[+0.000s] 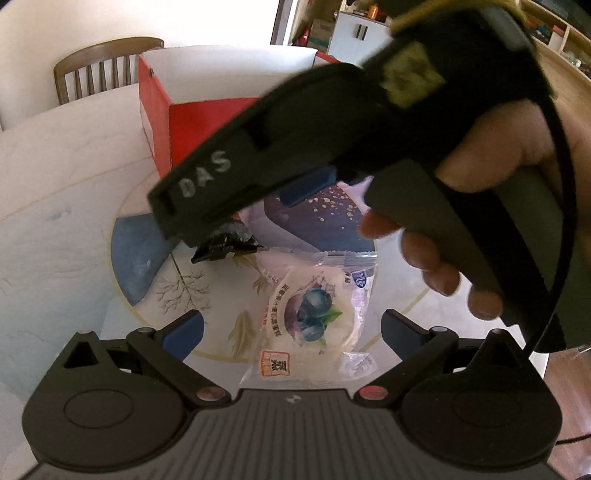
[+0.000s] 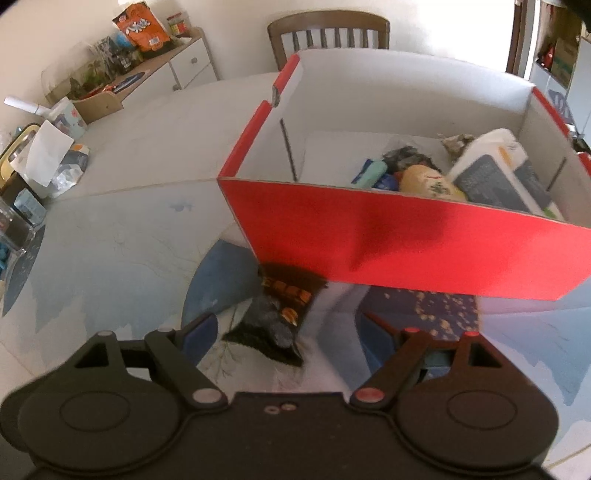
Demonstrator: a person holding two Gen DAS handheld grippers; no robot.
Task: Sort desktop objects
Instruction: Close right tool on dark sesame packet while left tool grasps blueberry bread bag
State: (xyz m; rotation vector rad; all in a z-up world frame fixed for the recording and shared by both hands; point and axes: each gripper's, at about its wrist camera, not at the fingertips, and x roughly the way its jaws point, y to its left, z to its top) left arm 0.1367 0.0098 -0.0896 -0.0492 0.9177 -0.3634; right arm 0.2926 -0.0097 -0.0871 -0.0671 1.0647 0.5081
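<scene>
Between my left gripper (image 1: pixel 291 332) fingers, spread wide with blue pads touching nothing, lies a clear crinkly plastic packet (image 1: pixel 314 321) with a round pale cake inside and a blueberry print, flat on the glossy table mat (image 1: pixel 140 254) with its painted branch and blue patches. Just past it, my right gripper (image 1: pixel 207 221), matte black plastic, crosses the left view, my hand (image 1: pixel 491 177) wrapped round its grip. Under its tip sits a small dark crumpled foil snack bag (image 1: pixel 225 247).

From the right wrist, same thing: right gripper (image 2: pixel 288 332) jaws stand wide apart, not pinching; the dark snack bag (image 2: pixel 280 317), shiny, wrinkled, orange lettering, lies on the mat between the fingers but untouched. Right behind it, the red cardboard box (image 2: pixel 406 240), white inside, open top, straight-edged, stands on the table. Inside it: a white rectangular pack (image 2: pixel 495 173), a tan rounded pouch (image 2: pixel 428 184), dark wrappers. Farther off, a wooden slat-back chair (image 2: pixel 328 33).
</scene>
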